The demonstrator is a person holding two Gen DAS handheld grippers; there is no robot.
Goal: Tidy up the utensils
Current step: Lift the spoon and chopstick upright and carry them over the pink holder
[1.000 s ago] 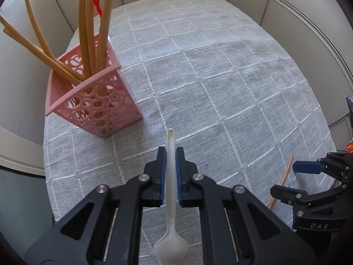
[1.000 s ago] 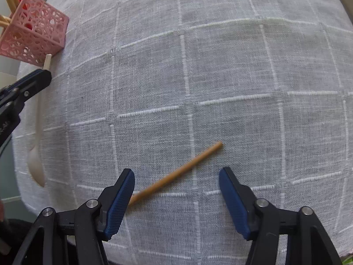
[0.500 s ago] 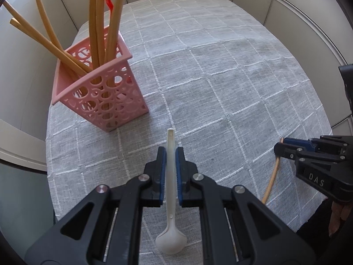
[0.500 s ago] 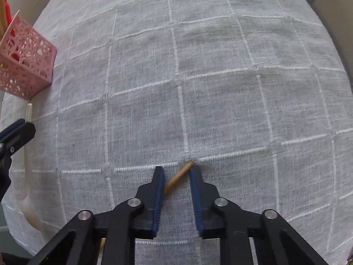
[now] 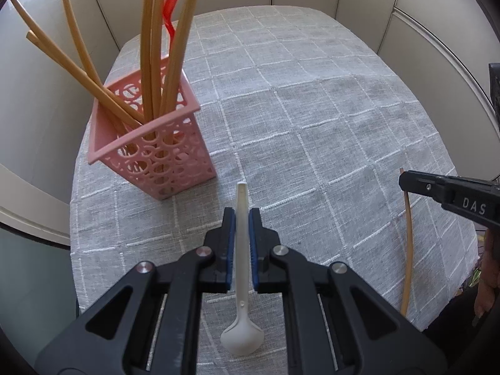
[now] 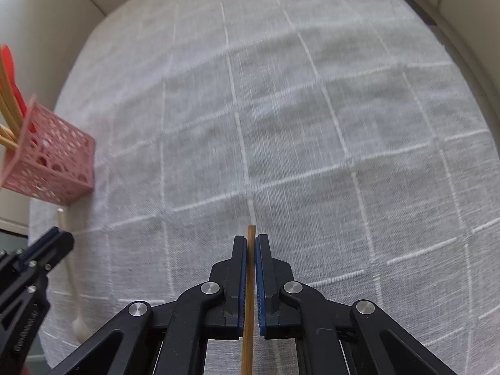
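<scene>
Left tool (image 5: 241, 215): jaws narrow, blue pads clamped on the handle of a white plastic spoon (image 5: 242, 281). The handle tip projects beyond the fingertips toward the far side; the bowl hangs on the near side, between the tool's black arms, above the cloth.

Right tool (image 6: 249, 240): jaws narrow, pads pressed on a wooden chopstick (image 6: 249, 297). A short end of the stick shows past the fingertips; the rest runs back between the arms and out of the bottom of the right wrist view. In the left wrist view the same tool (image 5: 403, 181) appears at the right edge, with the chopstick (image 5: 407, 250) hanging from its tip in a long curve over the near right part of the desk. Part of a person's hand (image 5: 486, 287) shows below it at the frame edge.

Pink perforated holder (image 5: 150, 153): stands upright on the far left part of the desk, just beyond the spoon's handle tip but apart from it. It contains several wooden chopsticks (image 5: 150, 47), leaning outward at different angles, and one red utensil (image 5: 170, 9).

Desk (image 5: 312, 109): covered by a grey cloth with a white grid pattern; pale panelled walls surround it on the far and lateral sides. The right wrist view is blurred.
</scene>
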